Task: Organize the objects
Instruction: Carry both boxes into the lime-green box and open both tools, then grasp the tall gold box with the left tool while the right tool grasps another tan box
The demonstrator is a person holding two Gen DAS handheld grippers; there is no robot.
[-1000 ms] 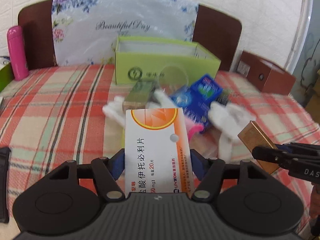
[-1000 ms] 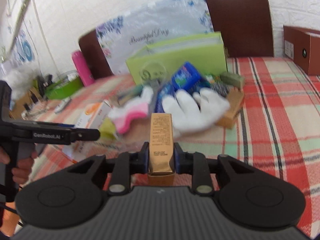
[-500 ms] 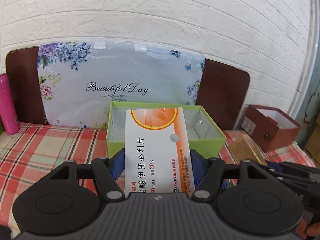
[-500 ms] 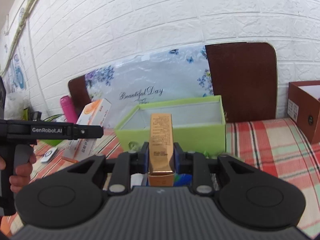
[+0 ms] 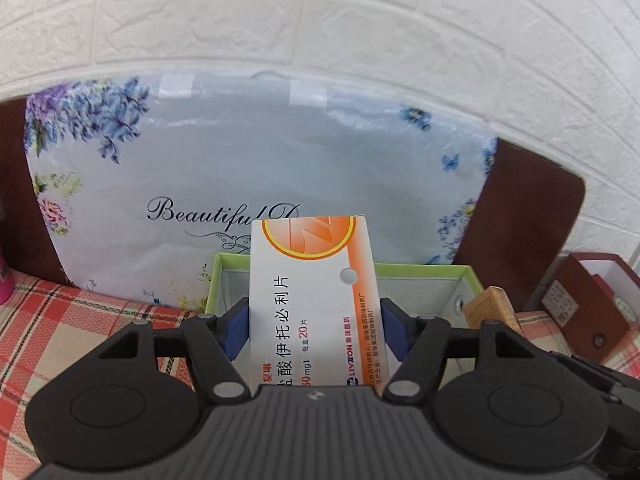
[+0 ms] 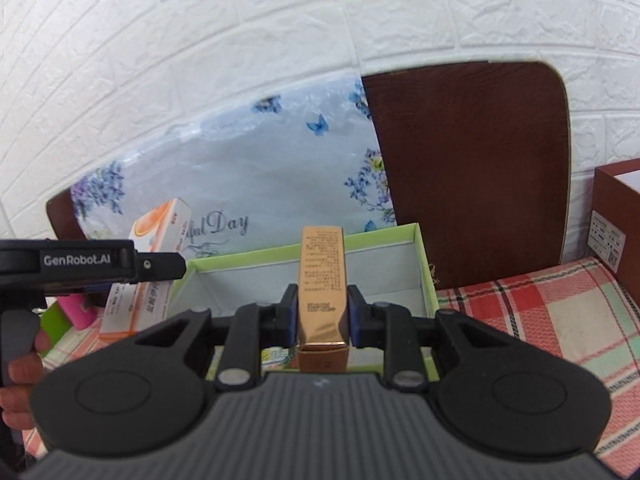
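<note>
My left hand-held gripper is clamped on the white-and-orange pill box, blue pads pressing its two long sides, the box standing up out of the jaws. My right hand-held gripper is closed narrow on the slim gold box, which also points up and forward from the pads.

Both boxes are held in the air in front of the open green box. From the left wrist view the pill box overlaps that box's near wall, and the gold box shows by its right corner. From the right wrist view the gold box sits over the green box's pale inside, with the pill box and the left hand-held gripper off to the left, a hand on its grip.

The green box rests on a red plaid cloth covering the bench. Behind it leans a floral "Beautiful Day" bag against a brown board and a white brick wall. A brown box stands to the right, something pink to the left.
</note>
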